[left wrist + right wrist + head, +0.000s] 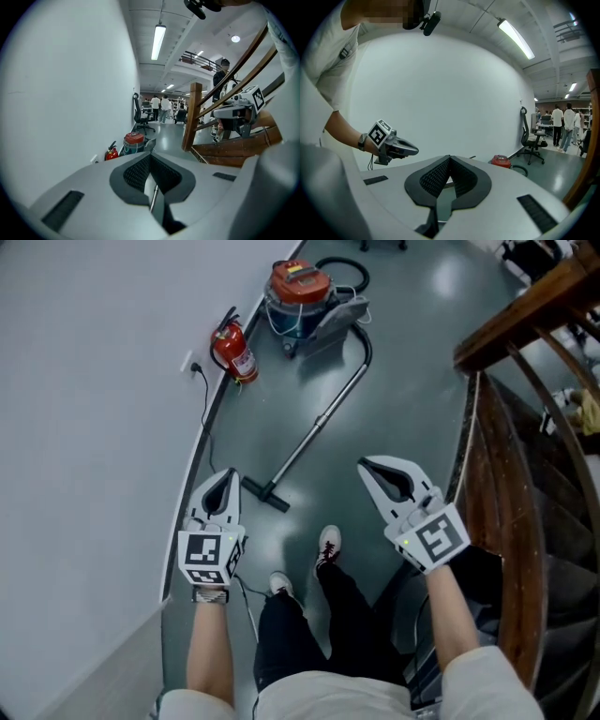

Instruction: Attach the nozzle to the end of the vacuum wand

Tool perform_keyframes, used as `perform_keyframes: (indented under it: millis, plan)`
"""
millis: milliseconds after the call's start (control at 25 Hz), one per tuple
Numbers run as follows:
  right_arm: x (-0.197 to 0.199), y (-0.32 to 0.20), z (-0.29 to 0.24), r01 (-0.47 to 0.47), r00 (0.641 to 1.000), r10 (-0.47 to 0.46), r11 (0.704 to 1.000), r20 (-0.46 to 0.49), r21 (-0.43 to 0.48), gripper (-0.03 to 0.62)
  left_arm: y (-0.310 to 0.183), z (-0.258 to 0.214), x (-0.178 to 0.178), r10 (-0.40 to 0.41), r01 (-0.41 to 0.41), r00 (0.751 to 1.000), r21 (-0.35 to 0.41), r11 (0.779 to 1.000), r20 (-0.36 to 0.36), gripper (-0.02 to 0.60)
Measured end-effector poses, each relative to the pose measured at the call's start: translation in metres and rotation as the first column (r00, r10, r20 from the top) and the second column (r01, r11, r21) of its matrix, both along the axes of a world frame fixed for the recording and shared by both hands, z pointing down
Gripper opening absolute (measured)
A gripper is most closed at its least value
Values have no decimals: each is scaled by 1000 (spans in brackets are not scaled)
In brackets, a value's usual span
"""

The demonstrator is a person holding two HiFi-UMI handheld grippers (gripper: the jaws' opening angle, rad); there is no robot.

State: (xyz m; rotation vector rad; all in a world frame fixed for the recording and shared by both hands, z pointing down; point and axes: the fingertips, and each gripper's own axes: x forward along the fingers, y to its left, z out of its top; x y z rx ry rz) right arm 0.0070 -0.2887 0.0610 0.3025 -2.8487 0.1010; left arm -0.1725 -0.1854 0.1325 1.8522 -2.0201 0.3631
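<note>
Slim grey wand (314, 432), black nozzle (266, 493) at its near end. Long axis slants up-right toward the canister (300, 294). My left gripper (223, 479) and right gripper (370, 467): jaws closed, empty.

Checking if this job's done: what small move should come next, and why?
Probably just stand by: the nozzle looks already joined to the wand on the floor, and the left gripper and right gripper are shut, empty, above it.
</note>
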Motion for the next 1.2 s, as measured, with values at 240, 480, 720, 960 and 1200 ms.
perform_keyframes:
  millis: [240, 480, 720, 960, 1200]
  plan:
    - [1, 12, -74, -15, 999, 13, 999, 41, 49, 26, 7, -89, 2, 21, -25, 998, 68, 997, 51, 0]
    - [3, 44, -143, -44, 994, 34, 994, 104, 97, 26, 28, -156, 19, 70, -81, 993, 115, 990, 95, 0]
    - [9, 88, -203, -50, 991, 30, 987, 128, 152, 27, 59, -212, 35, 109, -125, 989, 161, 979, 105, 0]
    - [22, 131, -252, -68, 989, 40, 978, 145, 195, 28, 98, -255, 48, 115, -137, 986, 184, 973, 125, 0]
    - [31, 179, -294, -90, 984, 50, 967, 169, 238, 28, 140, -303, 51, 86, -116, 987, 236, 965, 138, 0]
